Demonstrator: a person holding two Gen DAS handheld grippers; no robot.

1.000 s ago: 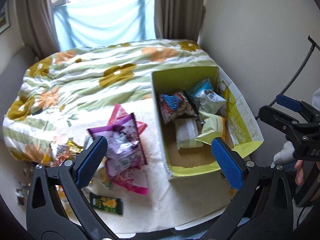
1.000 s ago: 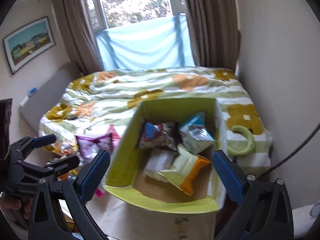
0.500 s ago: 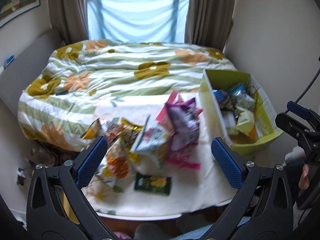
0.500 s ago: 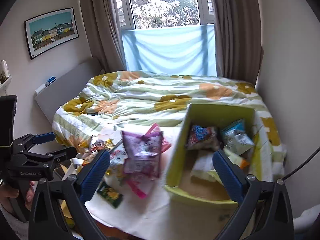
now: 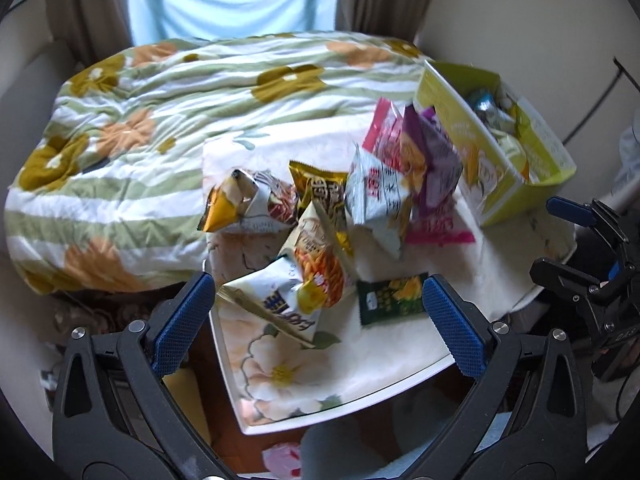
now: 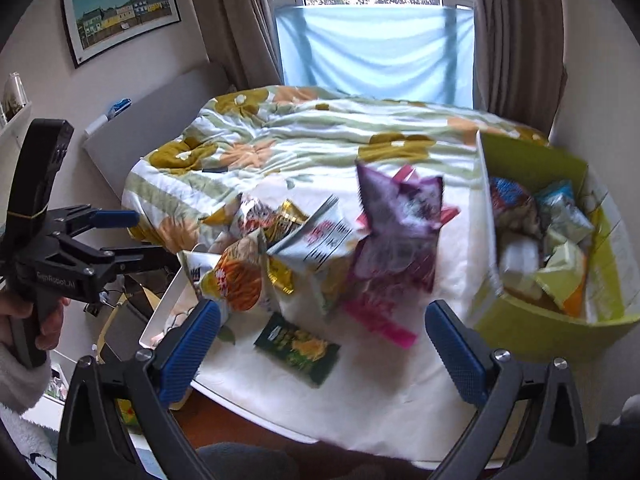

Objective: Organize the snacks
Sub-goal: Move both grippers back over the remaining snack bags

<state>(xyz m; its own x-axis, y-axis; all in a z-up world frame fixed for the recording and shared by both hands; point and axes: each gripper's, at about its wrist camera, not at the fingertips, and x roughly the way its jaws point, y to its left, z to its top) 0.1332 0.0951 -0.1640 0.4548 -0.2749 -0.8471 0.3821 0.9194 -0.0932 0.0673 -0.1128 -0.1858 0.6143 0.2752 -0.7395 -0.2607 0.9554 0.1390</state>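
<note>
- Tabletop [image 5: 400,364] stands before the bed [image 5: 168,112], touching or just beside its edge.
- Box [image 6: 532,332] sits at the tabletop's right end; several packets [image 6: 560,240] lie inside it.
- Pile of snack packets [image 5: 320,208] lies on the tabletop, left of the box; its rightmost packets lean near the box wall.
- Flat packet [image 5: 394,298] lies alone on the tabletop, in front of the pile.
- Window [image 6: 376,48] behind the bed; picture [image 6: 120,12] on the left wall.
</note>
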